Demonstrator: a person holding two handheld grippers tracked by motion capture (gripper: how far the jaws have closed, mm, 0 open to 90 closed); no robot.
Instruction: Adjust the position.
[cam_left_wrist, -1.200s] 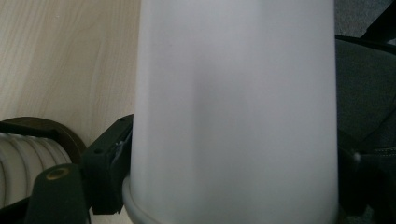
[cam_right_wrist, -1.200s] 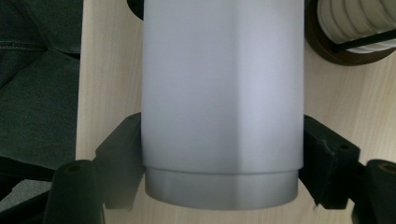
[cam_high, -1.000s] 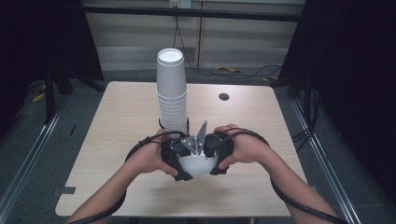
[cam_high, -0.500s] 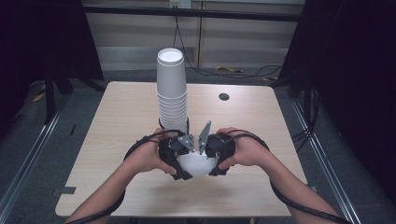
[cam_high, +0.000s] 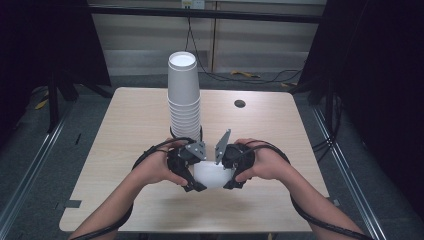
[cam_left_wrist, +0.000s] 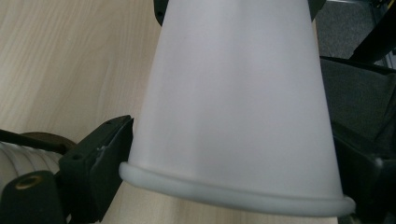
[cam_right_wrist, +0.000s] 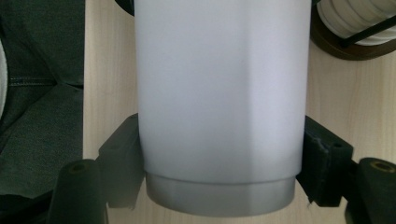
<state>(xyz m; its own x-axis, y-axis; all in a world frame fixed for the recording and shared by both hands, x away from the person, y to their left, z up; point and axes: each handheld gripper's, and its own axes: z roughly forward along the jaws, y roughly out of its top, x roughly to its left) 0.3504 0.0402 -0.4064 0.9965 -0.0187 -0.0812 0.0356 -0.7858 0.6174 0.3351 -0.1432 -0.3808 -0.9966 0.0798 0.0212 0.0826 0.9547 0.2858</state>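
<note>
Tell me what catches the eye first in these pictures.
First, the tall stack of white cups, upright at the middle of the table. Just in front of it, near the front edge, two hands bring the left tool and right tool together around one white cup. In the right gripper view the black jaws press on that cup's sides, while the left tool's jaws have just been opening around it.
</note>
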